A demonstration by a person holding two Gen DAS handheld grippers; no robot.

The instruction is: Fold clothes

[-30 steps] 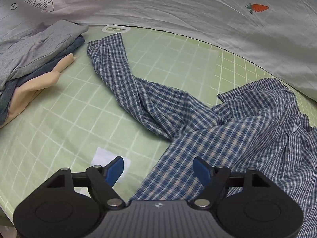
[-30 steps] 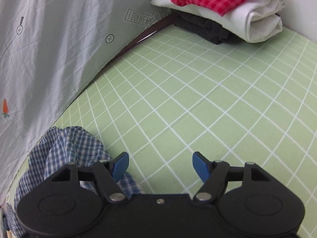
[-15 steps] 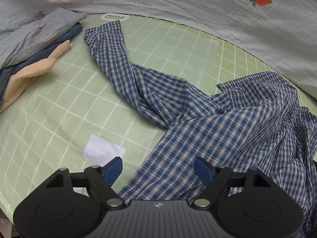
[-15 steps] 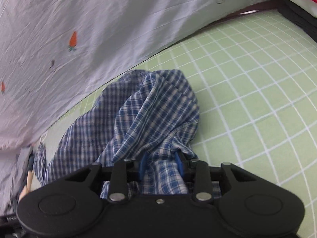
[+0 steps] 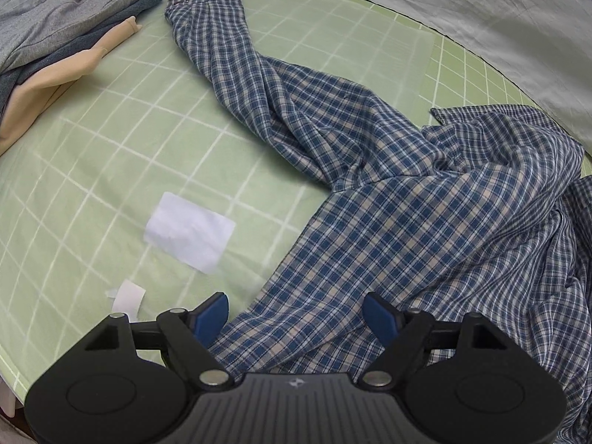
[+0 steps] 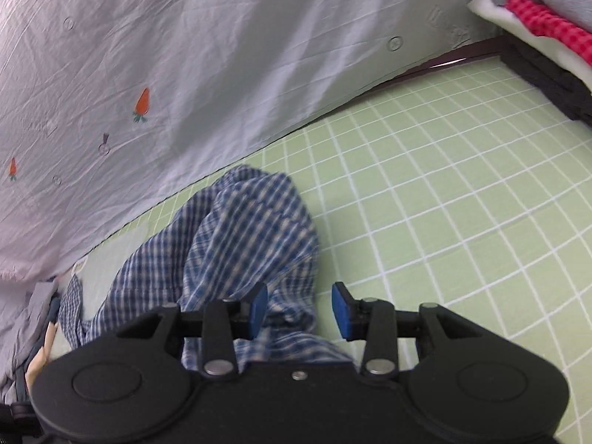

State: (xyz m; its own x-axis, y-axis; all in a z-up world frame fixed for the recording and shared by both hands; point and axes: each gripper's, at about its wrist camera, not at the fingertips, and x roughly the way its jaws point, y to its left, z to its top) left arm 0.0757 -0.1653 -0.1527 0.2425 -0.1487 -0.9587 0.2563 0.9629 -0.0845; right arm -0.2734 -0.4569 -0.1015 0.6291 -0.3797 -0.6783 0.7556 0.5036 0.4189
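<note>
Blue pads tip both tools. Our right hand-held gripper (image 6: 299, 310) now stands partly spread, with bunched fabric of the blue-and-cream checked cotton shirt (image 6: 255, 236) between and under its pads; half a second ago those pads were pressed together on that fabric. We judge that it has just let go, so this end of the shirt is put down and the right side is free for a new hold, though motion blur keeps us from saying whether the cloth touches either pad. Our left hand-held gripper (image 5: 298, 317) is spread wide and holds nothing. It hovers over the near hem of the shirt (image 5: 388, 229) and has come closer to the fabric than a second ago. We read this as an approach to that hem, so spreading out is under way and folding proper is not yet begun.

Outward from there, the shirt lies crumpled on the green tabletop with white grid lines (image 5: 111, 155), one sleeve stretching towards the far edge. A white paper rectangle (image 5: 190, 236) lies just beside the hem. At far left is a loose heap of grey, blue and beige clothes (image 5: 55, 37); in the right view, a folded stack with a red checked piece (image 6: 544, 33) sits at the far corner. A pale sheet with carrot prints (image 6: 185, 74) hangs behind. We see no containers.
</note>
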